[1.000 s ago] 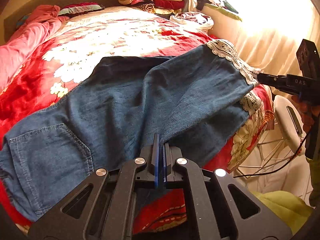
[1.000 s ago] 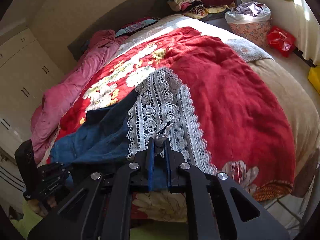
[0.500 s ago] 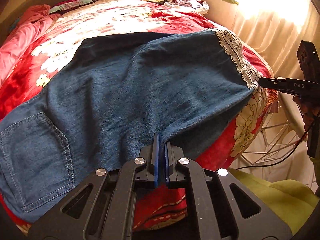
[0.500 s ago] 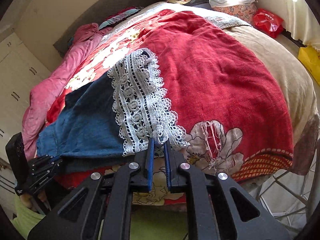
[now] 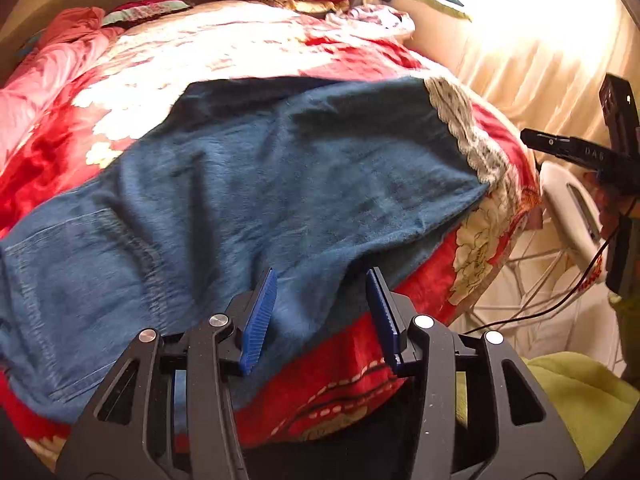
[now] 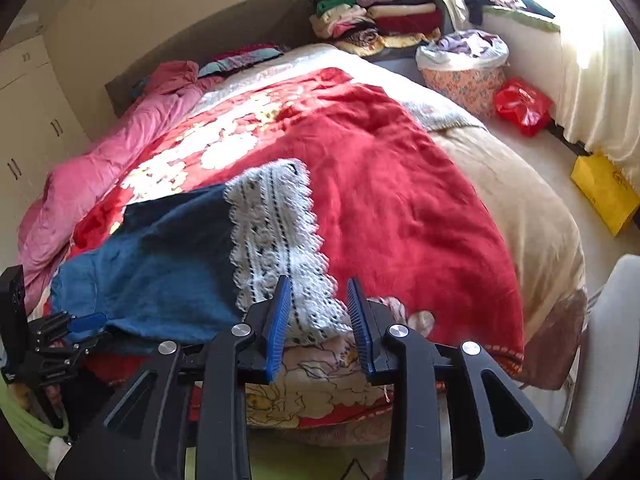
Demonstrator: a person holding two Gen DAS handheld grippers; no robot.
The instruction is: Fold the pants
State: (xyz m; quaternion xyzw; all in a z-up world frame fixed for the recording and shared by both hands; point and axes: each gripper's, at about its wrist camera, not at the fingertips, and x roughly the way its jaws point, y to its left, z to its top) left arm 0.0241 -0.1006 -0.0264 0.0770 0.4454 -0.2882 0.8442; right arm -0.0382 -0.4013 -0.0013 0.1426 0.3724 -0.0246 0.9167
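Blue denim pants [image 5: 248,184] with a white lace hem [image 6: 276,236] lie spread flat across the red flowered blanket [image 6: 400,184] on the bed. My left gripper [image 5: 322,316] is at the near edge of the pants. Its jaws are opening, and the denim edge lies loose between the blue pads without being pressed. My right gripper [image 6: 319,322] is at the lace hem. Its jaws are opening too, with the lace loose between them. Each gripper shows in the other's view: the right gripper [image 5: 560,146] and the left gripper [image 6: 68,332].
A pink duvet [image 6: 100,168] lies along the bed's left side. Folded clothes [image 6: 384,16] are stacked at the head end. A laundry basket [image 6: 464,72], a red bag [image 6: 520,104] and a yellow box [image 6: 604,196] stand on the floor by the curtain. A white chair [image 6: 608,340] is close on the right.
Both grippers were shut on the pants, the left on the denim edge and the right on the lace hem. Their jaws now stand apart and the pants lie flatter on the bed.
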